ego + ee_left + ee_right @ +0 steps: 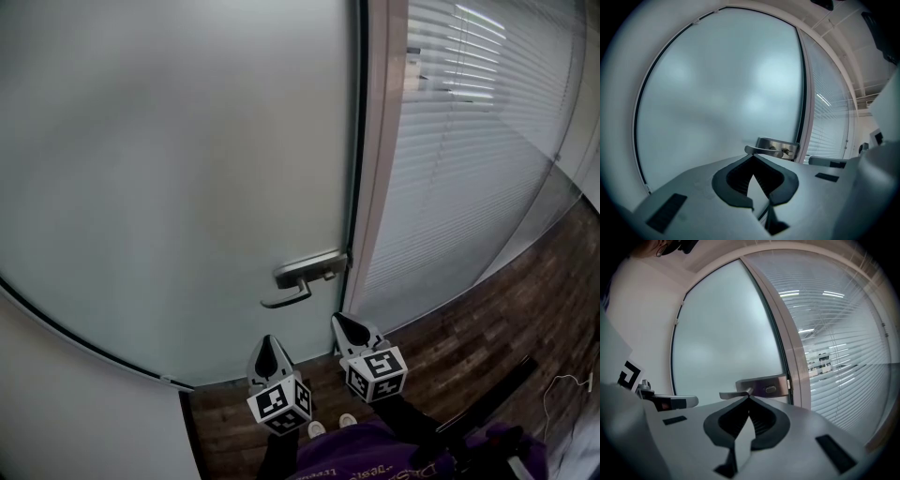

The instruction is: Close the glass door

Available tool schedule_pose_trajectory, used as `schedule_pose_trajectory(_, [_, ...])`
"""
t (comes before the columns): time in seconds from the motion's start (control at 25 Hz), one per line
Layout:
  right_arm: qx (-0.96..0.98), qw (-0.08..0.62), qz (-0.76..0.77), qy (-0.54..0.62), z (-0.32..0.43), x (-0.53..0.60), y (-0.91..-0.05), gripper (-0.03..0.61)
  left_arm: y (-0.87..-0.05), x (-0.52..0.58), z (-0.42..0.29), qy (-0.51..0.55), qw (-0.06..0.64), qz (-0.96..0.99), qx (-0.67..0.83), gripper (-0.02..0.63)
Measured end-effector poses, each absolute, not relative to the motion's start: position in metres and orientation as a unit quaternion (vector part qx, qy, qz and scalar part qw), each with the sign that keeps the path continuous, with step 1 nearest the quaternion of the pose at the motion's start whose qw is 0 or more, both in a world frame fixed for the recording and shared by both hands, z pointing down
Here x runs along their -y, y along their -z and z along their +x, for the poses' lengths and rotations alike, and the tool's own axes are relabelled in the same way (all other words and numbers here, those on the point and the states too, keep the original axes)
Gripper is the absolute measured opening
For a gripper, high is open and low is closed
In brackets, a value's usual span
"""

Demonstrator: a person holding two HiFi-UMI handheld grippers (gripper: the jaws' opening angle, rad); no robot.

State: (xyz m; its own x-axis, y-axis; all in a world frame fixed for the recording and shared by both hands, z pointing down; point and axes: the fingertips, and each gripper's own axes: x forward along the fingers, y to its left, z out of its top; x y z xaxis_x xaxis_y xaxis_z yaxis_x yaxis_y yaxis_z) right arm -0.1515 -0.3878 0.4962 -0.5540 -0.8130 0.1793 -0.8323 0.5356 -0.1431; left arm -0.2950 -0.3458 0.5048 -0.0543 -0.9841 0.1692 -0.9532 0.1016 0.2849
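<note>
A frosted glass door [178, 169] fills the left of the head view, its right edge lying against the pale frame [380, 159]. A metal lever handle [298, 281] sits on its lock plate at the door's right edge; it also shows as handle [769, 150] and handle [750, 389]. My left gripper [269, 345] is shut and empty, just below the handle. Beside it my right gripper [339, 323] is shut too, tips close under the lock plate. Neither touches the handle as far as I can see.
Right of the frame is a glass wall with white blinds [469, 141]. A dark wood floor [487, 319] runs below it. A plain white wall [56, 403] stands left of the door. The person's shoes [330, 426] show at the bottom.
</note>
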Motion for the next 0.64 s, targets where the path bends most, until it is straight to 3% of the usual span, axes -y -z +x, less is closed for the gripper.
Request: schedule_pose_trajectory(0.64, [0.878, 0.043, 0.464, -0.11, -0.15, 0.3888, -0.4997, -0.003, -0.5093, 0.3472, -0.2897, 0.037, 0.155, 0.675, 0.721, 0.002])
